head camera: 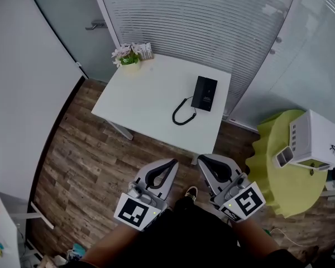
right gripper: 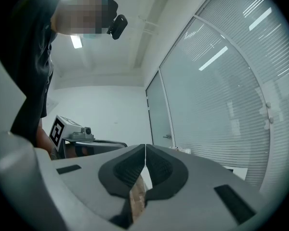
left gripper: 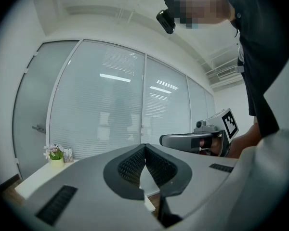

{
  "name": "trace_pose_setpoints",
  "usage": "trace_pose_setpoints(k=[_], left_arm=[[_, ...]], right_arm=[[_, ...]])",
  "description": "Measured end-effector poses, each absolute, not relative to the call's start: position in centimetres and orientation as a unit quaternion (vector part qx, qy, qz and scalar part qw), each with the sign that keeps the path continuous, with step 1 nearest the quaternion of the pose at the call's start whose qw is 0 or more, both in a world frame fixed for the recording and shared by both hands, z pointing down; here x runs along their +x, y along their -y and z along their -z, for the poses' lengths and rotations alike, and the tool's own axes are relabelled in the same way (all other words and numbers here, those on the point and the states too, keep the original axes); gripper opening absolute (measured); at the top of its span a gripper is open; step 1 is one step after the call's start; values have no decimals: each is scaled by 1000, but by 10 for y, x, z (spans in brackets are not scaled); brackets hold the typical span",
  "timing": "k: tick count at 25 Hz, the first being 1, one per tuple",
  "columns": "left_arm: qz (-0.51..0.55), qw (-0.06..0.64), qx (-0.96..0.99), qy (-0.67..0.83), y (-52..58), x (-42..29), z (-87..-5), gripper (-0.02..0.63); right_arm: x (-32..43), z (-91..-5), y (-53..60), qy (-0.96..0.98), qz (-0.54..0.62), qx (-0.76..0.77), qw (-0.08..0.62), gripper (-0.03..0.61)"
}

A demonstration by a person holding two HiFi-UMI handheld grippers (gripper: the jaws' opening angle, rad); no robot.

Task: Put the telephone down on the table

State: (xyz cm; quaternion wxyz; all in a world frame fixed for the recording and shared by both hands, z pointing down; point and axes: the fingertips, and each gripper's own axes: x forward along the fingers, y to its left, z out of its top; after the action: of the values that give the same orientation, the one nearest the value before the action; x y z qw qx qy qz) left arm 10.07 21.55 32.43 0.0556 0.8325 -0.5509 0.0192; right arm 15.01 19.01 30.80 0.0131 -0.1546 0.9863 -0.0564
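A black telephone (head camera: 204, 93) lies flat on the white table (head camera: 151, 94) near its right edge, and its coiled cord (head camera: 182, 114) loops toward me. My left gripper (head camera: 173, 162) and right gripper (head camera: 202, 159) hover side by side over the wooden floor, short of the table's near edge and apart from the phone. In the left gripper view the left gripper (left gripper: 145, 146) has its jaws closed together with nothing between them. The right gripper (right gripper: 145, 146) is likewise shut and empty in its own view. The phone is in neither gripper view.
A small pot of flowers (head camera: 127, 56) stands at the table's far left corner, also in the left gripper view (left gripper: 55, 154). A round yellow-covered table (head camera: 279, 166) with a white box (head camera: 315, 138) is at the right. Frosted glass walls rise behind the table.
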Motion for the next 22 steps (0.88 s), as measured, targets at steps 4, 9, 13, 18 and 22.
trace_pose_setpoints(k=[4, 9, 13, 18, 22], left_arm=[[-27, 49, 826, 560, -190, 102, -324, 9], [-30, 50, 821, 568, -168, 99, -327, 9], [-33, 56, 818, 571, -149, 88, -331, 9], [-31, 57, 831, 552, -118, 78, -337, 9], [-27, 60, 848, 526, -85, 61, -346, 9]], right_arm=[[158, -312, -156, -983, 68, -167, 19, 23], [161, -318, -126, -983, 74, -164, 18, 23], [153, -320, -109, -983, 77, -165, 16, 23], [141, -329, -85, -980, 87, -179, 8, 23], [130, -336, -55, -974, 83, -213, 1, 23]])
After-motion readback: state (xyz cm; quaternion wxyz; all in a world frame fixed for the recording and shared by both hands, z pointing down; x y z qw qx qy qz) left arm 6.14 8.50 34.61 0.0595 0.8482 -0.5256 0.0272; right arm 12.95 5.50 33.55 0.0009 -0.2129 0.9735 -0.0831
